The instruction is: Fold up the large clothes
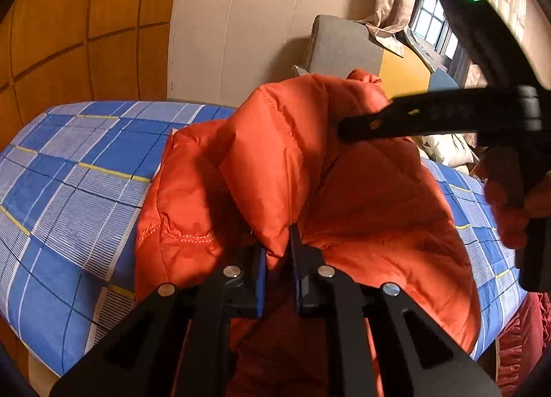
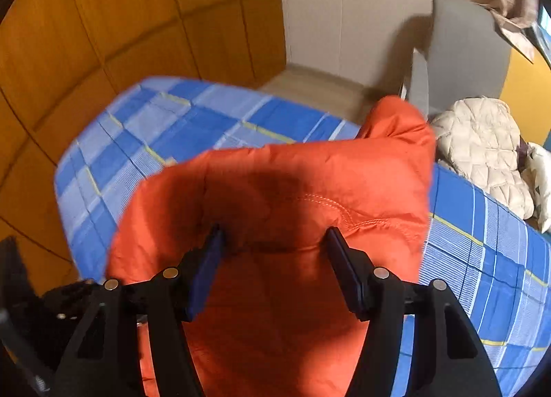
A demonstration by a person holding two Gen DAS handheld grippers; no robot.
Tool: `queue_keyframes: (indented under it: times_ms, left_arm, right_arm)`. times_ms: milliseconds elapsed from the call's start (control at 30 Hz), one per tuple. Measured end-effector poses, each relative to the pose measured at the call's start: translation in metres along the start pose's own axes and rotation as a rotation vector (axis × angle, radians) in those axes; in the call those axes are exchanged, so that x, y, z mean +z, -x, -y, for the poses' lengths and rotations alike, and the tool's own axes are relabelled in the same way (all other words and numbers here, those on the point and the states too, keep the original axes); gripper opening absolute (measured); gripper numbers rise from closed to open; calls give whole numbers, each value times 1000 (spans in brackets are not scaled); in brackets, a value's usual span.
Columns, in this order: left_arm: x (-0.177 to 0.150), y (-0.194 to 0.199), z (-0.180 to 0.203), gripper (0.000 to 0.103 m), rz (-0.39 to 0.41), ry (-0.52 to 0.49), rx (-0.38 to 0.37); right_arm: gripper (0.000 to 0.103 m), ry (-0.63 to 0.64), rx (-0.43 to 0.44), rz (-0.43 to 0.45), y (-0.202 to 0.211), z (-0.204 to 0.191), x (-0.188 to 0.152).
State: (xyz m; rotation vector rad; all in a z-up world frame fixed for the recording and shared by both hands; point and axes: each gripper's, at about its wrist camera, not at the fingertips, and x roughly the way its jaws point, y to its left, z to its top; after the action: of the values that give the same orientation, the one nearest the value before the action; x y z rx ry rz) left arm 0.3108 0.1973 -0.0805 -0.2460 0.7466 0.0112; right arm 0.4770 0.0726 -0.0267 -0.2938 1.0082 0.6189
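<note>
An orange puffer jacket (image 1: 372,211) lies on the bed with a thick fold lifted up at its middle. My left gripper (image 1: 277,242) is shut on the lower edge of that raised fold, the blue pads pinching the fabric. In the right wrist view my right gripper (image 2: 274,233) hangs open over the orange jacket (image 2: 310,190), with nothing between its pads. A black finger (image 1: 413,118) of the right gripper reaches in from the right, across the top of the fold, and a hand (image 1: 506,197) grips its handle.
The bed has a blue checked sheet (image 1: 79,190) and its edge runs along the left, by a wooden wardrobe (image 1: 69,18). A cream quilted garment (image 2: 482,149) lies at the bed's far right. Behind it stand a grey upholstered board (image 2: 465,52) and a window (image 1: 434,14).
</note>
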Motion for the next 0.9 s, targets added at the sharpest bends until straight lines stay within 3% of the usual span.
queue_keyframes:
  times_ms: [100, 233, 333, 400, 467, 567, 733, 900]
  left_arm:
    - [-4, -6, -10, 11, -14, 19, -12]
    - [-8, -17, -25, 12, -39, 70, -39]
    - [-11, -19, -31, 12, -50, 79, -50]
    - [-13, -22, -38, 12, -54, 100, -69]
    - [-14, -23, -42, 12, -55, 110, -79]
    - [-18, -26, -52, 12, -59, 139, -106]
    - [-22, -30, -65, 12, -67, 180, -133]
    - [-26, -37, -82, 14, -85, 241, -191]
  right_arm:
    - [62, 22, -27, -59, -25, -9, 1]
    - [63, 34, -27, -57, -31, -18, 2]
    - [74, -53, 127, 13, -4, -5, -2]
    - [89, -106, 150, 74, 13, 10, -10]
    - [93, -201, 190, 124, 28, 36, -28]
    - [99, -312, 264, 107, 24, 65, -54]
    - [100, -459, 381, 54, -5, 98, -98]
    - [100, -540, 560, 60, -33, 107, -120]
